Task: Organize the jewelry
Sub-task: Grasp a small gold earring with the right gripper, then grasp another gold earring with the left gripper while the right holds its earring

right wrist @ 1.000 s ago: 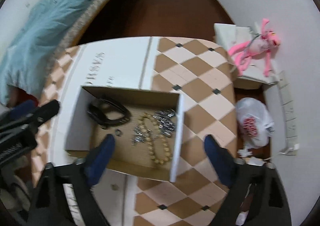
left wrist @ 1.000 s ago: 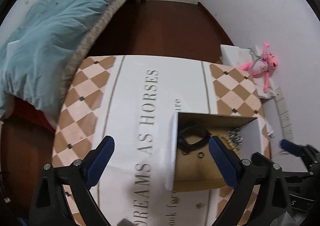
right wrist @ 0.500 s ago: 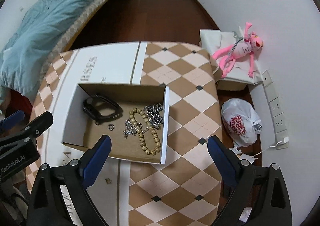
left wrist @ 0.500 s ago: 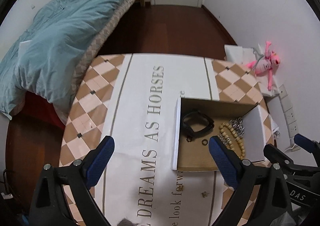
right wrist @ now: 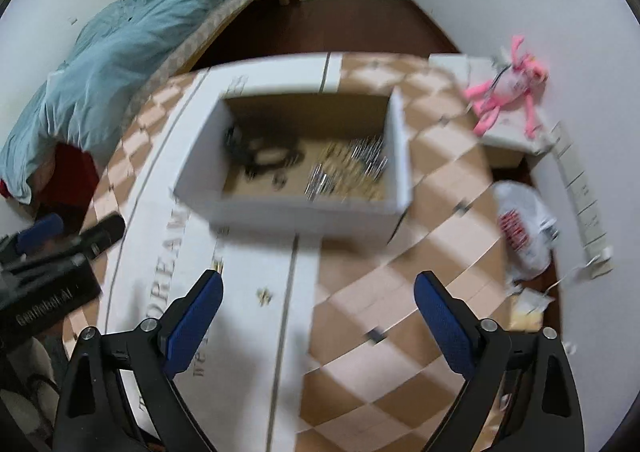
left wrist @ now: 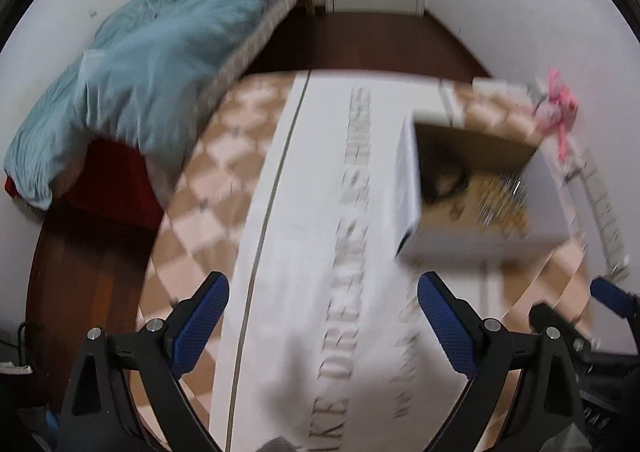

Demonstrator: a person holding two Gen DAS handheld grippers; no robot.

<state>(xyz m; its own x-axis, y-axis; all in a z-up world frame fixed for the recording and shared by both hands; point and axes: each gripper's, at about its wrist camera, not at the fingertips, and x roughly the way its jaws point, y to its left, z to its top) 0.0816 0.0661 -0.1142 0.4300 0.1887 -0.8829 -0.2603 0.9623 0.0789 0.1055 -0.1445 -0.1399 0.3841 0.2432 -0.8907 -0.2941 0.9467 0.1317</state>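
An open white cardboard box (right wrist: 280, 208) stands on the table; it also shows in the left wrist view (left wrist: 480, 244). Inside lie a black bracelet (right wrist: 260, 156), a small ring (right wrist: 278, 181), a wooden bead string (right wrist: 352, 180) and silver chain pieces (right wrist: 360, 154), all blurred by motion. A small gold piece (right wrist: 264, 295) lies on the tablecloth in front of the box. My left gripper (left wrist: 322, 322) is open and empty, pulled back from the box. My right gripper (right wrist: 318, 318) is open and empty, in front of the box.
The table wears a checked and white lettered cloth (left wrist: 304, 212). A bed with a blue duvet (left wrist: 152, 64) stands to the left. A pink plush toy (right wrist: 508, 88) lies on a white box at right. A white plastic bag (right wrist: 524, 232) sits on the floor.
Both grippers have pulled back toward me and away from the box, which now sits farther off in both views. Both views are motion-blurred. Both grippers stay open.
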